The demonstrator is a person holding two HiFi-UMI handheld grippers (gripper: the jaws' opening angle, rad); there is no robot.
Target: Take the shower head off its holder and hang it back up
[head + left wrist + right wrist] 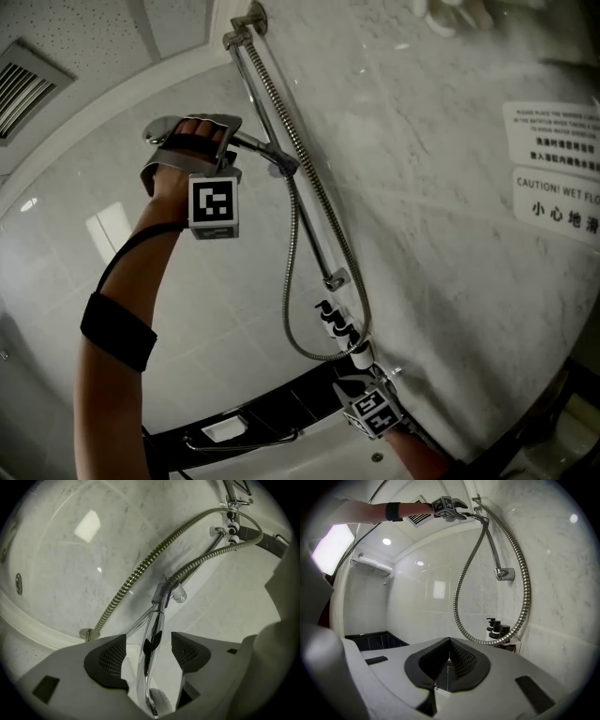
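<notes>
High against the tiled wall, the left gripper (149,651) stood with its jaws spread on either side of the chrome handle (153,630) of the shower head (161,131), both pads clear of the metal. The head itself lay on the hand's side of the jaws. The handle's long axis ran straight down the gap between them and on to the holder (284,165), where the shower head was seated near the upper end of the wall rail (309,220). In the head view that axis ran from the head at left, slightly downward, to the holder at right. With the handle already lined up between the pads, a squeeze across it looked to be all a fresh grip would need, and a lift would probably have to follow the handle's own line out of the holder. The hose (292,281) hung from the holder in a long loop beside the rail. Well below and to the right, near the dark pump bottles (336,323) at the rail's lower end, the right gripper (449,660) was pressed together on nothing, far from the shower head, which left the raised left hand plainly the nearer one
</notes>
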